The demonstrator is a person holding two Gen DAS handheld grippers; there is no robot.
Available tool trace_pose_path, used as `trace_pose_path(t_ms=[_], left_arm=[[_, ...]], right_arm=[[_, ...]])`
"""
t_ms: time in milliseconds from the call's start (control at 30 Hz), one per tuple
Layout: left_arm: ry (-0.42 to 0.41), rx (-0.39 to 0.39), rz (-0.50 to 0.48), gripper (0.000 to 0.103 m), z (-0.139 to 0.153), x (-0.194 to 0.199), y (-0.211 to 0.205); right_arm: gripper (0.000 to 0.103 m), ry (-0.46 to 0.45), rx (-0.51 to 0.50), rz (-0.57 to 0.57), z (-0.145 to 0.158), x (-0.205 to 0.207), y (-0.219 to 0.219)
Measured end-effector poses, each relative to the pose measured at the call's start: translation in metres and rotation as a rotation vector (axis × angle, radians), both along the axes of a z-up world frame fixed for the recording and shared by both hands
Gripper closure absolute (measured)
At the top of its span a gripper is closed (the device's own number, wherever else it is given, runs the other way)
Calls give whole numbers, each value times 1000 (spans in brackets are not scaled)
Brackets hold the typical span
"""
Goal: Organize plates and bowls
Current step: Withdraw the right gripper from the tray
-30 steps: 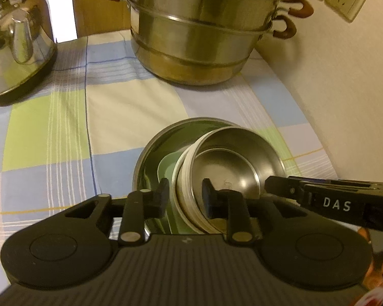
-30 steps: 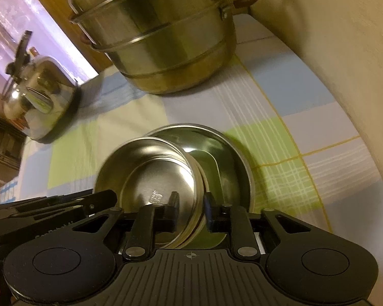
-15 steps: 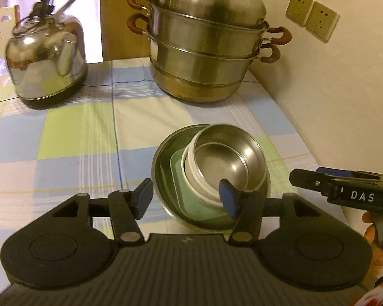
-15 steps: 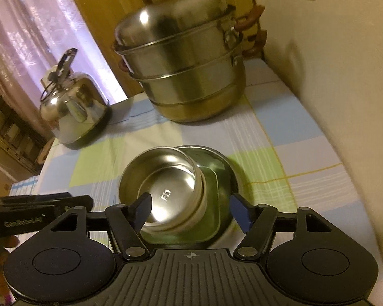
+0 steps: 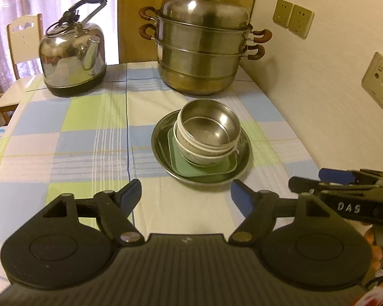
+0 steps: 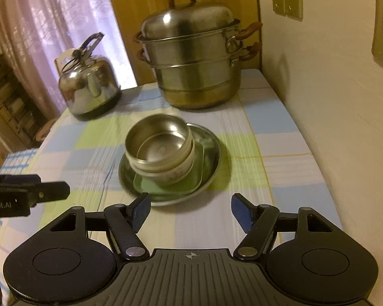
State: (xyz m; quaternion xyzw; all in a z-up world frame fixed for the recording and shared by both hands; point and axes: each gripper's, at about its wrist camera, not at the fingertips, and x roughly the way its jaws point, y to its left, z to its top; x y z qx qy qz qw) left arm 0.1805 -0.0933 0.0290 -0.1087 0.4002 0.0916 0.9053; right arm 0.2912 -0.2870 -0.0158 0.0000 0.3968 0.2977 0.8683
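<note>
left gripper (image 5: 186, 196) jaws just opening, wide, empty | right gripper (image 6: 190, 210) spread, empty | steel bowl (image 5: 208, 127) nested in white bowl (image 5: 204, 156) on green plate (image 5: 204, 169), frame centre

A home dining spot: checked tablecloth (image 5: 89, 137), kettle (image 5: 72, 61), steamer pot (image 5: 201, 51), curtains (image 6: 38, 38).

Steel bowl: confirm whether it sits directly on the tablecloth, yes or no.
No: the steel bowl nests in a white bowl on a green plate inside a round steel plate.

Bowls (image 5: 208, 132) on plates (image 5: 200, 153), steamer (image 5: 203, 48) behind, kettle (image 5: 72, 58) left.
</note>
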Motion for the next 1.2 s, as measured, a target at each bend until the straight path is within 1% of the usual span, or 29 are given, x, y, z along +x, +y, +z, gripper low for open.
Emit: trace_pose_path(t_ms=[67, 233, 467, 600, 800, 967, 1200], left_arm=[[-9, 0, 14, 17, 1, -12, -7], [-3, 22, 52, 12, 0, -37, -21], [39, 3, 60, 12, -11, -56, -32], [53, -10, 58, 12, -14, -66, -32], [84, 6, 58, 12, -16, -81, -25], [105, -16, 43, 13, -17, -91, -16], [120, -23, 19, 13, -16, -100, -10]], right_arm=[[33, 3, 2, 22, -1, -9, -4], [33, 22, 16, 60, -4, -29, -13], [33, 39, 12, 89, -8, -47, -18], [33, 78, 21, 87, -13, -54, -18], [33, 108, 20, 81, -15, -65, -15], [33, 133, 22, 60, -12, -75, -13], [33, 150, 21, 52, -8, -94, -8]])
